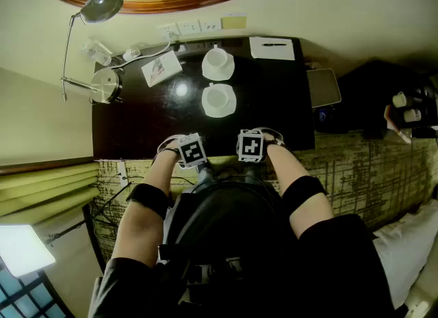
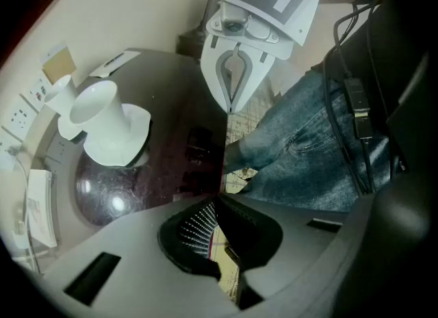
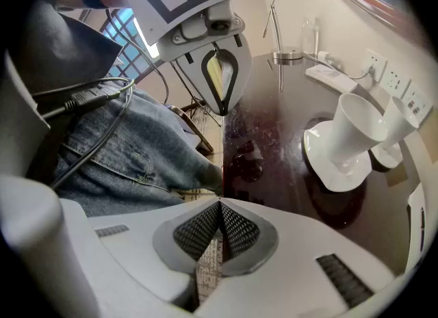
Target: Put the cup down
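Two white cups stand upright on white saucers on the dark table (image 1: 144, 125). The nearer cup (image 1: 219, 98) (image 2: 101, 120) (image 3: 357, 134) is at the table's middle; the second cup (image 1: 217, 61) (image 2: 60, 91) (image 3: 402, 124) stands just behind it. My left gripper (image 1: 194, 154) (image 2: 215, 204) and right gripper (image 1: 250, 148) (image 3: 219, 224) hang side by side over the table's near edge, pointing steeply down. Both are shut with nothing between the pads. Each is well short of the nearer cup. Each gripper view also shows the other gripper, with its jaws together.
A desk lamp (image 1: 101, 5), a metal kettle (image 1: 106, 85) and a printed card (image 1: 162, 68) sit at the table's left. A notepad with a pen (image 1: 272, 48) lies at the back right, under wall sockets (image 1: 198, 27). My lap in jeans (image 3: 130, 146) is just below the table edge.
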